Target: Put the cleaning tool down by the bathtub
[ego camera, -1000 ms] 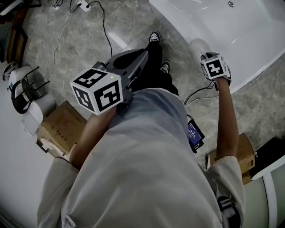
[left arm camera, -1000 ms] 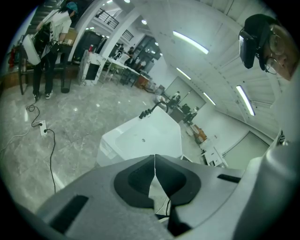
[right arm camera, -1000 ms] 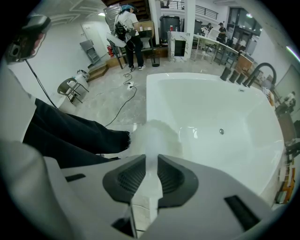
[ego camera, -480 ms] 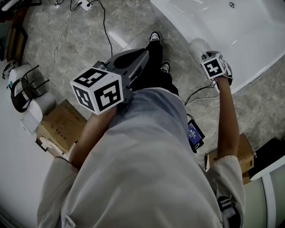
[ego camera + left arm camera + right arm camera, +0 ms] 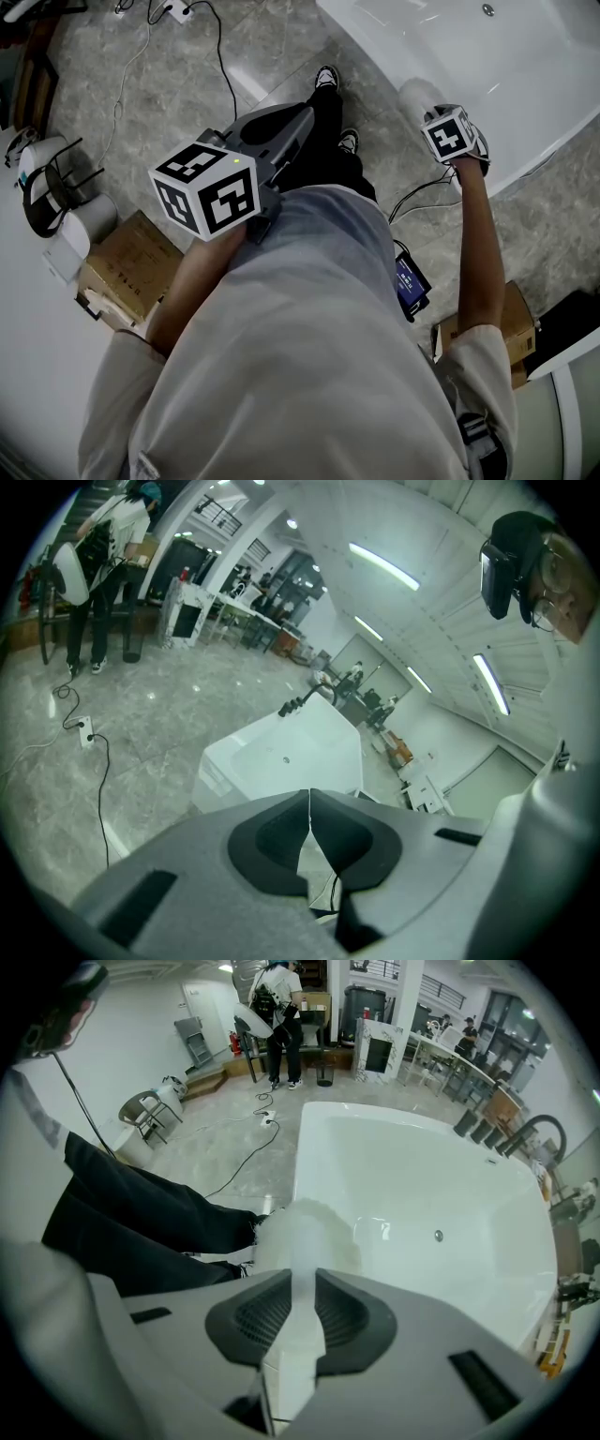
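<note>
White cleaning tool (image 5: 302,1237) between fingers (image 5: 349,1321) of right gripper (image 5: 302,1288), at bathtub (image 5: 422,1176) edge

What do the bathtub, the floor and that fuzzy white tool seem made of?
Bathtub: glossy white, likely acrylic or enamel; lights reflect sharply in it.
Floor: polished grey stone or stone-look tile, veined and reflective.
Cleaning tool: white head that looks soft and fuzzy, perhaps sponge or microfibre, though blurred; the handle looks like smooth plastic.

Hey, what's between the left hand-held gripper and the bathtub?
In the head view, the person's black-trousered legs and sneakers, on grey floor, stand between the left hand-held gripper and the bathtub.
</note>
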`<action>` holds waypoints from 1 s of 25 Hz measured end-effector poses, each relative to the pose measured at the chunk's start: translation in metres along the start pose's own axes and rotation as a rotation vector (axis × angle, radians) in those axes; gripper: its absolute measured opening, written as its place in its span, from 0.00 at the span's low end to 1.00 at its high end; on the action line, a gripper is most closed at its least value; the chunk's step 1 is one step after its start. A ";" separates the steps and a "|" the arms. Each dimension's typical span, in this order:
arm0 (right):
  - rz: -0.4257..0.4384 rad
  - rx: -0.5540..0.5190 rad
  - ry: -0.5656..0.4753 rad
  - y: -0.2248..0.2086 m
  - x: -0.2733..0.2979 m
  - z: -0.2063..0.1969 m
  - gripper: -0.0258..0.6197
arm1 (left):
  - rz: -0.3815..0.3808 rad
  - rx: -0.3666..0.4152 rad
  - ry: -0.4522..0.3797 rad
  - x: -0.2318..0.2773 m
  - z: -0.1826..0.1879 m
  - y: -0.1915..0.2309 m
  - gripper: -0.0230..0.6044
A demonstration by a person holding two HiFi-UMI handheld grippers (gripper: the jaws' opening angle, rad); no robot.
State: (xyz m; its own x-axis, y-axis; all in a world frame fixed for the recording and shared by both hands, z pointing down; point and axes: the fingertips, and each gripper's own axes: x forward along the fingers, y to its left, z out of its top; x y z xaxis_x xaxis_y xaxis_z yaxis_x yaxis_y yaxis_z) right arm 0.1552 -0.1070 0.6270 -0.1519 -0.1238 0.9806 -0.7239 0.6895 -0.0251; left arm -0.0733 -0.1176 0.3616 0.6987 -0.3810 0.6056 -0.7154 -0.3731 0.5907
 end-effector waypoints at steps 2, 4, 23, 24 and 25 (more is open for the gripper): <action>0.001 -0.001 0.003 -0.001 0.000 0.000 0.15 | -0.001 -0.001 0.001 0.000 0.000 0.000 0.05; 0.000 -0.002 0.004 0.000 0.000 0.000 0.15 | 0.001 -0.003 -0.001 -0.001 -0.001 0.001 0.05; -0.011 -0.039 0.038 -0.001 0.003 0.001 0.17 | 0.003 -0.021 -0.018 -0.006 0.000 0.006 0.05; -0.009 -0.037 0.038 -0.001 0.004 0.001 0.21 | 0.004 -0.022 -0.018 -0.006 0.000 0.007 0.05; -0.008 -0.035 0.038 -0.001 0.004 0.001 0.23 | 0.005 -0.023 -0.018 -0.006 -0.001 0.007 0.05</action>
State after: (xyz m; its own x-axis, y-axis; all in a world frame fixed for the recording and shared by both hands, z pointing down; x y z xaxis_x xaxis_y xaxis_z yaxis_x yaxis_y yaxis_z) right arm 0.1546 -0.1090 0.6306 -0.1202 -0.1024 0.9874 -0.7005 0.7136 -0.0113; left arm -0.0826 -0.1172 0.3621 0.6948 -0.3981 0.5990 -0.7186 -0.3515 0.6000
